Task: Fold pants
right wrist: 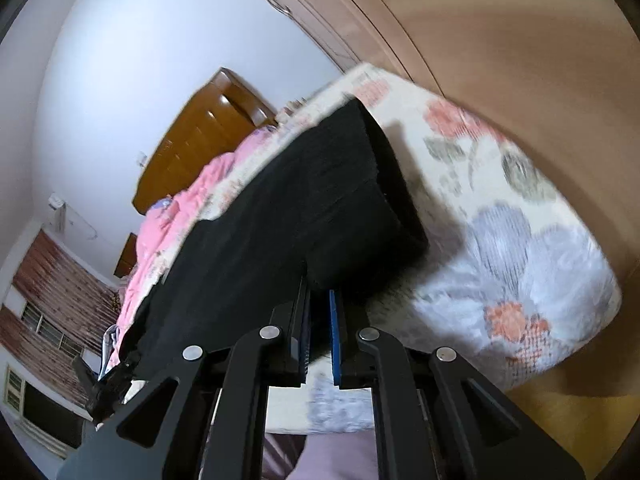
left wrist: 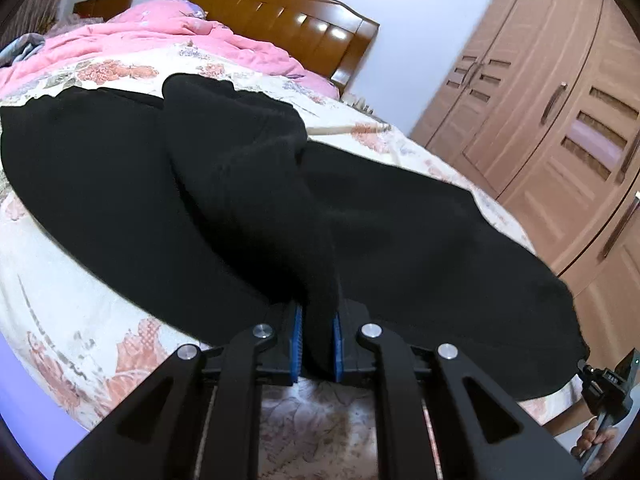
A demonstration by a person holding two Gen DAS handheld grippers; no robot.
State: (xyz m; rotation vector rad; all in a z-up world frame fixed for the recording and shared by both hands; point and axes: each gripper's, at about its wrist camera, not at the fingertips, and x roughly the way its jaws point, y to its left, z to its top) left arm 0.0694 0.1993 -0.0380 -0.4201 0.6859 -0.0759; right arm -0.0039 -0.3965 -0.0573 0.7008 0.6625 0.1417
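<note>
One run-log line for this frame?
left gripper: shut on black pants | right gripper: shut on pants edge | pants on bed

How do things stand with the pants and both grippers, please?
Left gripper shut on the black pants, pinching a raised fold. Right gripper shut on their edge. Pants spread across the floral bed. Nothing in the way.

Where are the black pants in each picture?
Left wrist view: the pants spread across the middle of the bed, a fold of them pinched in the left gripper at the bottom.
Right wrist view: the pants run from lower left up to the centre, their near edge pinched in the right gripper.
Shared landmark: the brown headboard behind the pink quilt.
</note>
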